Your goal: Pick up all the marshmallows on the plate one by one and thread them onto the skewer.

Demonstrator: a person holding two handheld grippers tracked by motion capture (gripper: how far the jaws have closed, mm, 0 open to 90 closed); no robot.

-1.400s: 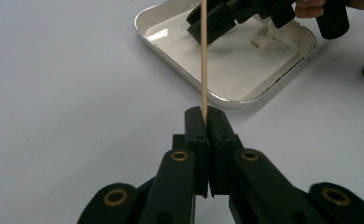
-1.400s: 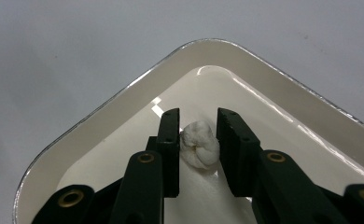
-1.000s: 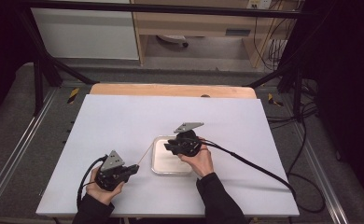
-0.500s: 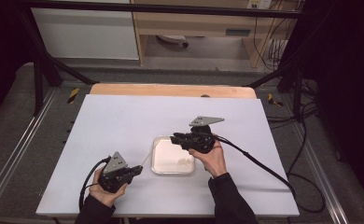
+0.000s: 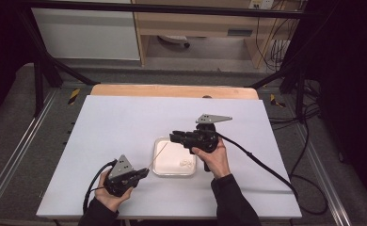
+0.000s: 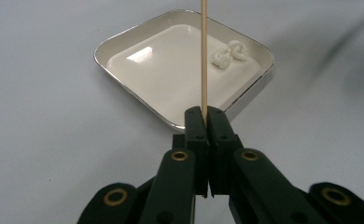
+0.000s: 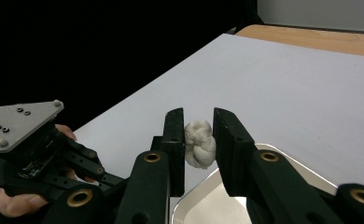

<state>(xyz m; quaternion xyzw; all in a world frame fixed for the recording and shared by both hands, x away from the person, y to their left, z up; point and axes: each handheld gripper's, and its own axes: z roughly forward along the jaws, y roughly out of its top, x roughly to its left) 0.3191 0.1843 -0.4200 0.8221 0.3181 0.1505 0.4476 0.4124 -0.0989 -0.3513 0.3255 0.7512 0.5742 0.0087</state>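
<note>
Right gripper view: the right gripper (image 7: 199, 135) is clamped on a white knot (image 7: 199, 143), held above the tray (image 7: 227, 196). Left gripper (image 6: 206, 116) pinches a skewer (image 6: 203, 56), which points ahead over the tray, where two more knots (image 6: 229, 53) lie.

White tabletop (image 5: 125, 122) with a wooden strip (image 5: 172, 91) along its 12 o'clock edge. Beyond it, a wooden cabinet (image 5: 195, 23) at 12 o'clock, a white panel (image 5: 85, 33) at 11, dangling cables (image 5: 278, 42) at 1.
</note>
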